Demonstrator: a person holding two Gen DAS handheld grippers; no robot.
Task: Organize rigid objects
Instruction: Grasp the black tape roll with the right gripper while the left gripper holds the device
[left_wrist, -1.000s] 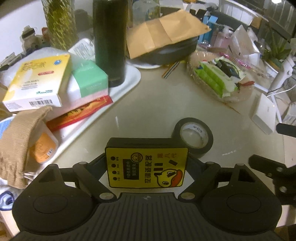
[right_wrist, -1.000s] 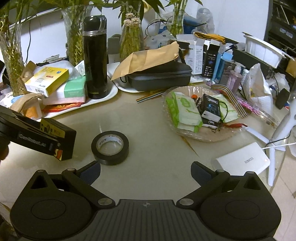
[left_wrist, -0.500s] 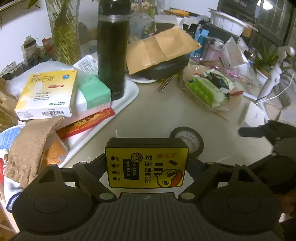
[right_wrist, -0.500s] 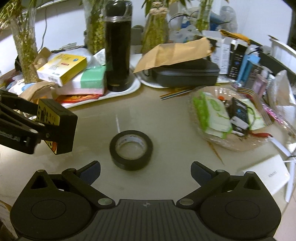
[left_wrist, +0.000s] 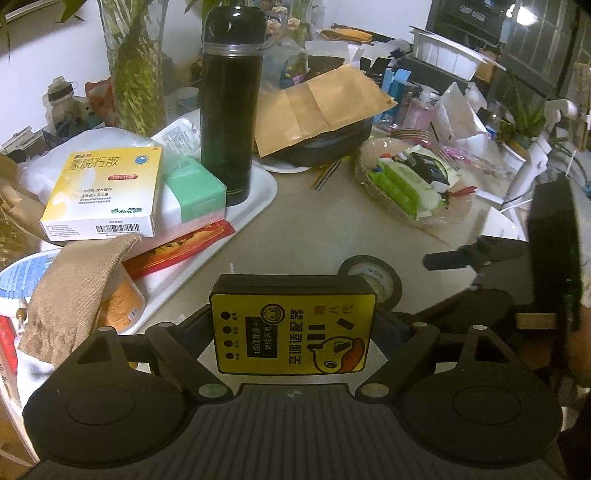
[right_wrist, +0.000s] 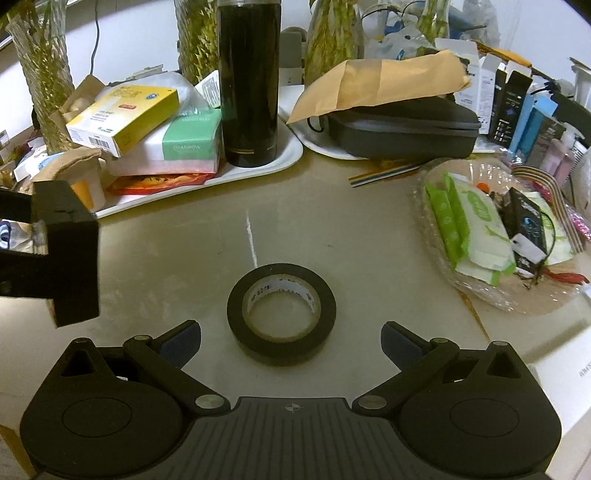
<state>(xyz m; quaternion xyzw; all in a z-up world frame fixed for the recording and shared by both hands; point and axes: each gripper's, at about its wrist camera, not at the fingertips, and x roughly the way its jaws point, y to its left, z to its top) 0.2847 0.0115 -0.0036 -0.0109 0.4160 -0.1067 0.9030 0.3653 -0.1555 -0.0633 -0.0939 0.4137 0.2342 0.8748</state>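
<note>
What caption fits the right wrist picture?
Open right gripper lines up on black tape roll; left gripper holds a black box.

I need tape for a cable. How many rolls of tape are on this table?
1: a black tape roll lies flat on the bare tabletop, just ahead of the right tool. The clutter could hide others.

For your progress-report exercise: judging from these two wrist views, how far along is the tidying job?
Looks done: a tall black flask and boxes stand on the white tray.
In hand: the left gripper is shut on a black box with a yellow duck label.
Left: the black tape roll lies loose on the table, between the open right gripper fingers, ungripped.
</note>
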